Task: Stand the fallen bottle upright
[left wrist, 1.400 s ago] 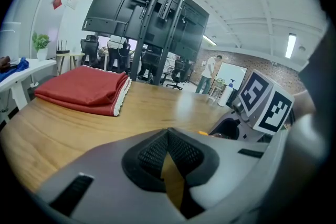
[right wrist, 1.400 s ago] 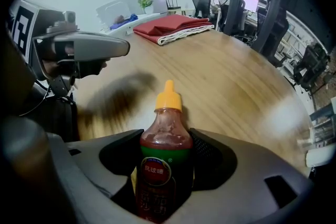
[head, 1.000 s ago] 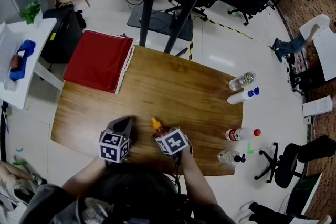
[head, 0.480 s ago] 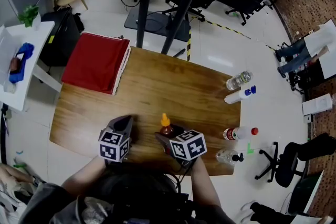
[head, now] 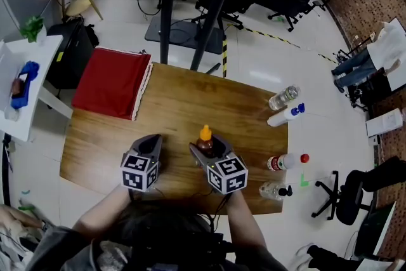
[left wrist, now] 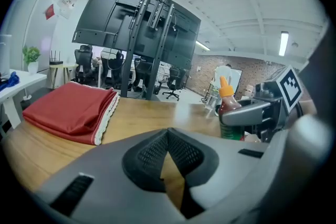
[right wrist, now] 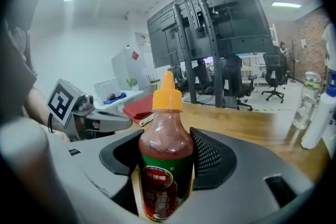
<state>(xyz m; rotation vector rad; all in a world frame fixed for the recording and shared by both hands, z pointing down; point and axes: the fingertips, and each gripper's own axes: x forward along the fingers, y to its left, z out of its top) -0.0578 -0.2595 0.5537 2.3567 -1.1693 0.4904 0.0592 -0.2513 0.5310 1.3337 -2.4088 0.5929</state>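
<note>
A sauce bottle [head: 204,143] with red contents, a green label and an orange cap stands upright between the jaws of my right gripper [head: 208,152], which is shut on its body. In the right gripper view the bottle [right wrist: 167,149] fills the gap between the two pads [right wrist: 210,157]. I cannot tell whether its base touches the wooden table [head: 181,98]. My left gripper [head: 151,144] hovers just to the left, near the table's front edge, with its jaws shut and nothing in them. From the left gripper view the held bottle [left wrist: 229,113] shows at the right.
A folded red cloth [head: 113,82] lies on the table's far left corner. Along the right edge stand a clear bottle [head: 282,98], a white bottle with a blue cap [head: 283,115], a red-capped one [head: 287,162] and a black-capped one [head: 273,189]. Office chairs and a screen stand are beyond.
My right gripper has risen and tipped up, bringing the sauce bottle from slanted to upright and a little to the right. The left gripper has shifted slightly up and forward.
</note>
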